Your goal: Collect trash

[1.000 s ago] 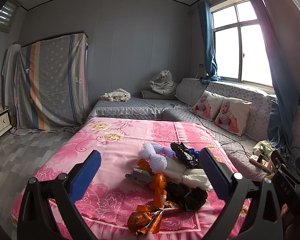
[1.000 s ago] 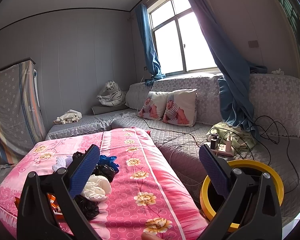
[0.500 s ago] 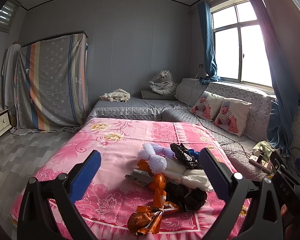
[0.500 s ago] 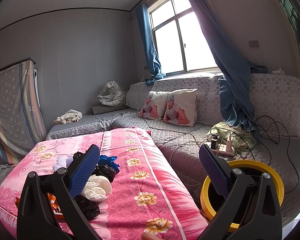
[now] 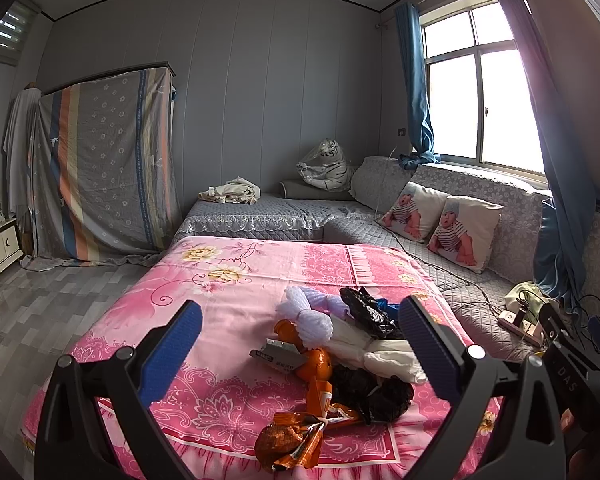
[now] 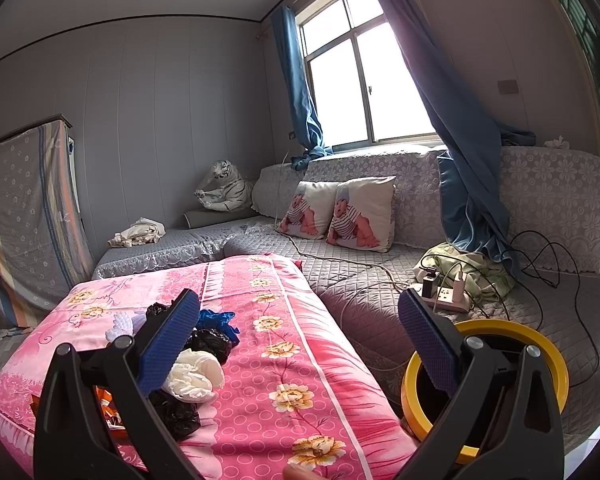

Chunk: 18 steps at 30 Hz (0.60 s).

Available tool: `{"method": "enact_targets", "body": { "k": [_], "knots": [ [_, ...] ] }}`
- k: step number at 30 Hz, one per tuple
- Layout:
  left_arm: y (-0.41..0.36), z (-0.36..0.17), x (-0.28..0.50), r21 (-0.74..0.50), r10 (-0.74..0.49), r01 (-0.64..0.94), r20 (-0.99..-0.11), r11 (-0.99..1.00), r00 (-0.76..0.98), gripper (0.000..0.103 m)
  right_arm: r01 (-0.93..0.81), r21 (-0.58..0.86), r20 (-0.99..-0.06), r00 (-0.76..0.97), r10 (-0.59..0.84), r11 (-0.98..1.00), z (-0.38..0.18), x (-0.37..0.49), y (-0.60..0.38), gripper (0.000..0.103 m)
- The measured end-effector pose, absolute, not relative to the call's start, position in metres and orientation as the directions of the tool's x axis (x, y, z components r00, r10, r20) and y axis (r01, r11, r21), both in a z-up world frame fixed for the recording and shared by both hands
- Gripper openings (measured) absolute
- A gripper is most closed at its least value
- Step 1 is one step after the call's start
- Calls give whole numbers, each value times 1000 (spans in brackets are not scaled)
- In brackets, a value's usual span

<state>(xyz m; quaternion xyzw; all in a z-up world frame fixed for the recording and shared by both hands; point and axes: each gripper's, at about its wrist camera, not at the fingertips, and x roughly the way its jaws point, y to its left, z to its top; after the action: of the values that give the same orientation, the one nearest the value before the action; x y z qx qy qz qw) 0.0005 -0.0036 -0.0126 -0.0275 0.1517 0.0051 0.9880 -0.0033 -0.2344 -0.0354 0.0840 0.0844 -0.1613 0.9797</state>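
Note:
A pile of trash lies on the pink flowered cover (image 5: 236, 296) near its front edge: an orange snack wrapper (image 5: 290, 438), black plastic bags (image 5: 374, 394), crumpled white paper (image 5: 388, 358), a white net bag (image 5: 312, 320) and a small grey carton (image 5: 278, 358). My left gripper (image 5: 300, 344) is open and empty, held above and in front of the pile. My right gripper (image 6: 298, 338) is open and empty, to the right of the pile; the white paper (image 6: 196, 376) and a black bag (image 6: 176, 412) show behind its left finger. A yellow-rimmed bin (image 6: 540, 352) stands beside the pink cover at lower right.
A grey quilted sofa platform (image 6: 380, 280) wraps the back and right, with two baby-print pillows (image 6: 340, 216), a power strip with cables (image 6: 448, 296) and a plush tiger (image 5: 328, 168). Blue curtains (image 6: 460, 140) hang at the window. A sheet-covered cabinet (image 5: 104, 168) stands at left.

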Motion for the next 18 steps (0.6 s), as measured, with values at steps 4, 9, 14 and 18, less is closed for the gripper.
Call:
{"method": "enact_targets", "body": {
  "k": [4,9,14,18],
  "knots": [
    [-4,-12,0,-52,2,-18,-298,999,954,95,331,136,-192,934,-303,934,-36,-3,-234,95],
    [-5,-14,1,-52,0,-16,-300,999,954,95,331,136,-192,933,-303,934,-36,-2,-233,95],
    [-6,-10,1,-53,-3,-13,-301,999,954,95,331,137,-193,933,-303,934,-36,-2,-234,95],
    [-6,-10,1,-53,-2,-14,-300,999,954,95,333,135,-190,933,-305,933,-36,-3,-234,95]
  ]
}}
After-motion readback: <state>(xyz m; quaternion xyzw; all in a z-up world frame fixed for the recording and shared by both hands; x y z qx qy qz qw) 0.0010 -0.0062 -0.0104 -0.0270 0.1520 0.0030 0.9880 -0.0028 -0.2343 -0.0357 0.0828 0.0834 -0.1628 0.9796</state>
